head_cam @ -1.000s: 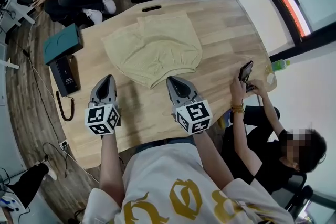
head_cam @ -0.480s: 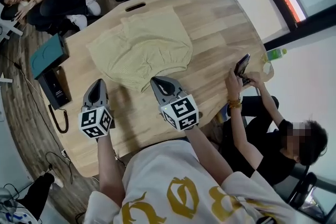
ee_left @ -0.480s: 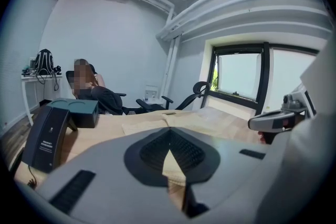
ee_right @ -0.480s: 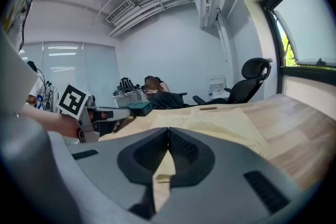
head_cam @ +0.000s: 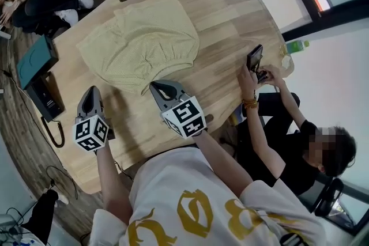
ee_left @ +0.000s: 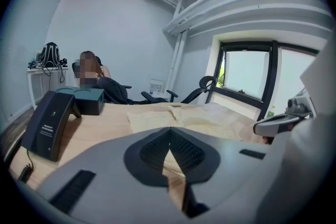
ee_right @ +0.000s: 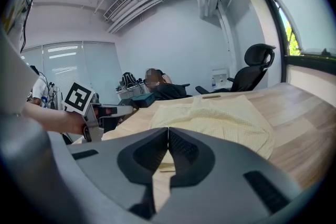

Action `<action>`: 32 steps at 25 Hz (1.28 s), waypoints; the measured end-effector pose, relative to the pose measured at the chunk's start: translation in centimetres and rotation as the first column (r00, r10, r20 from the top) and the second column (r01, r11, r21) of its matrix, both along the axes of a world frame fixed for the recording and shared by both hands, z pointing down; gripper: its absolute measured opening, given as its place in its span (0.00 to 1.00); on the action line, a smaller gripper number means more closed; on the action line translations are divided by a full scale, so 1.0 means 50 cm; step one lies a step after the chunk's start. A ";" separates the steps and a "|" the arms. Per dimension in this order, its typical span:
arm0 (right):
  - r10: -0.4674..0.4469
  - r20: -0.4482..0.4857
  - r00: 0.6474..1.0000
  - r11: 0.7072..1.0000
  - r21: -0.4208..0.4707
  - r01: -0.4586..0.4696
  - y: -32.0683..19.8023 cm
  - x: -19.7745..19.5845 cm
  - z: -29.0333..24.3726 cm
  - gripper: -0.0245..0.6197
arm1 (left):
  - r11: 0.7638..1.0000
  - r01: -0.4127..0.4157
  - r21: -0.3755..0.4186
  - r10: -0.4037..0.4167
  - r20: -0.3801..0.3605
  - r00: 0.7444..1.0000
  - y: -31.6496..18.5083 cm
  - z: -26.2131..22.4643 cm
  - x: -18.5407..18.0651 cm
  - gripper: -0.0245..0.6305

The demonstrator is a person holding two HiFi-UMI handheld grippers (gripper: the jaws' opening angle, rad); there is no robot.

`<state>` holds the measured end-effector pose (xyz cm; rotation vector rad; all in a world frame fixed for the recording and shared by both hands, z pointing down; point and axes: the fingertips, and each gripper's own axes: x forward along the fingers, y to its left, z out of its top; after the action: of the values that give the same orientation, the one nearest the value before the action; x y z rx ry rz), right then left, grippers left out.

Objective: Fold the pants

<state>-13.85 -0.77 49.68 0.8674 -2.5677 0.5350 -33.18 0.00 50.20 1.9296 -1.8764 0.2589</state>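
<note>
One wooden table (head_cam: 230, 26) fills scene. Beige pants (head_cam: 141, 43) lie spread flat on far-middle of table, gathered edge toward near side, not held. Person (head_cam: 300, 147) sits at right edge. Right gripper (head_cam: 158, 87) sits just near of pants' gathered edge, jaws closed tip to tip, nothing between. Left gripper (head_cam: 87, 92) further left over bare wood, beside pants' near-left corner, jaws likewise pressed together, empty. Teal box (head_cam: 36, 60) at left edge. Phone (head_cam: 254, 57) in seated person's hands. Green bottle (head_cam: 295, 46) past table's right end.
</note>
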 end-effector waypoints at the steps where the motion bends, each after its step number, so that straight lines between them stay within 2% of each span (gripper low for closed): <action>1: -0.005 -0.003 1.000 1.000 -0.007 0.005 0.003 0.000 0.004 0.05 | 1.000 0.001 -0.009 -0.001 -0.004 1.000 0.000 0.007 0.002 0.05; 15: -0.084 -0.064 0.994 0.993 -0.092 0.078 0.008 -0.019 0.075 0.05 | 0.995 0.008 -0.104 -0.012 -0.046 0.999 -0.047 0.083 -0.012 0.05; 18: -0.106 -0.069 0.992 0.988 -0.121 0.097 0.007 -0.020 0.093 0.05 | 0.992 -0.012 -0.128 0.007 -0.038 0.999 -0.061 0.100 -0.005 0.05; 23: -0.161 -0.089 0.983 0.974 -0.177 0.144 0.018 -0.043 0.134 0.05 | 0.984 -0.039 -0.176 0.033 -0.037 0.999 -0.080 0.137 -0.008 0.18; 28: -0.222 -0.058 0.973 0.967 -0.139 0.213 0.024 -0.076 0.136 0.07 | 0.977 -0.025 -0.211 0.015 -0.047 0.999 -0.096 0.168 -0.031 0.20; 32: -0.279 -0.083 0.957 0.956 -0.123 0.268 0.034 -0.092 0.148 0.13 | 0.970 -0.021 -0.241 0.008 -0.055 0.998 -0.098 0.182 -0.040 0.22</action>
<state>-18.45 0.94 57.09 0.4763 -2.4844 0.5291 -35.20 -4.90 59.31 1.7687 -1.7097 0.4158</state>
